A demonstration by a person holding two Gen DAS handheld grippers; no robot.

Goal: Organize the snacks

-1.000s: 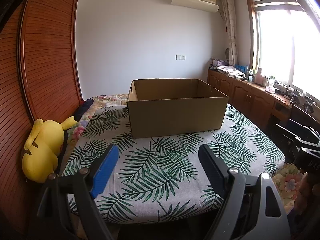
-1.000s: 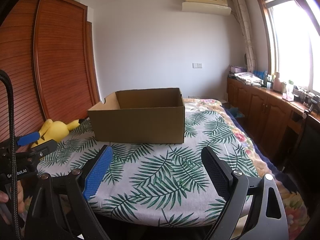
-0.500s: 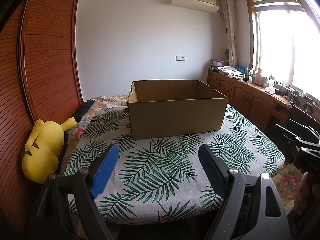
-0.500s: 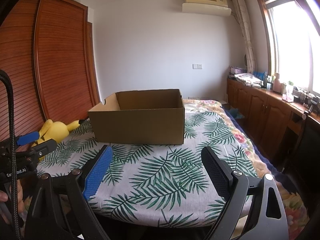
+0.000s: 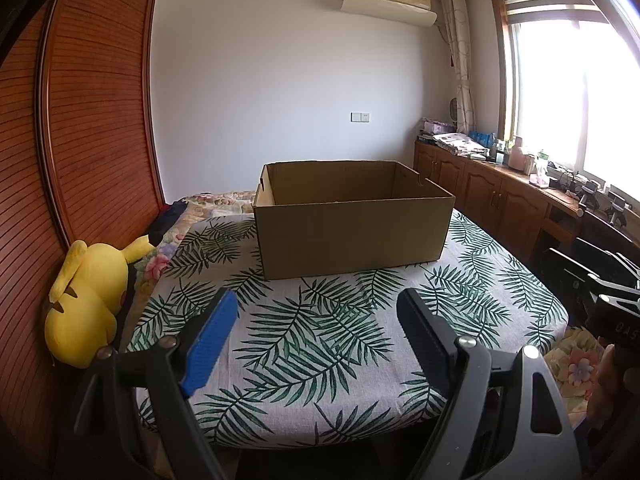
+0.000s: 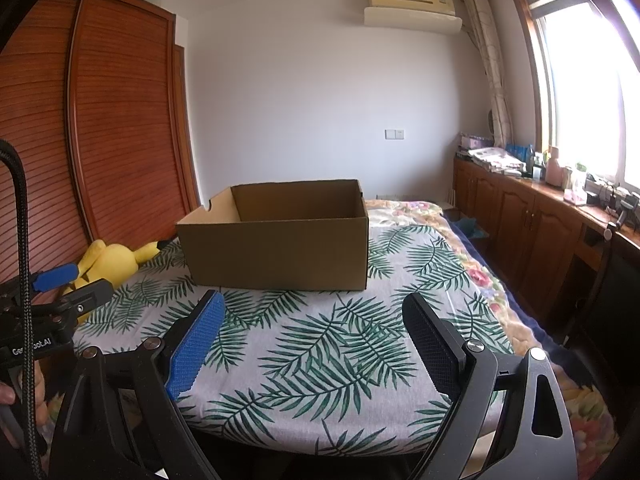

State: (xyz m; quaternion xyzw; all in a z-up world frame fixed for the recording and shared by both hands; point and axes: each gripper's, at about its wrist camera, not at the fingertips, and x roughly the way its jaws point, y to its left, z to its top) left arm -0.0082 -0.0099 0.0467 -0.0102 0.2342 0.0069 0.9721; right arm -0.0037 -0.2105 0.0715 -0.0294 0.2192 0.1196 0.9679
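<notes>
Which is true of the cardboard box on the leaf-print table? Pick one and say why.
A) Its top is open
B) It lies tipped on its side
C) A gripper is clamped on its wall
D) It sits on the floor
A: the cardboard box stands upright on the leaf-print table with its inner walls showing from above, and both the left gripper and right gripper hang open, short of it.
</notes>
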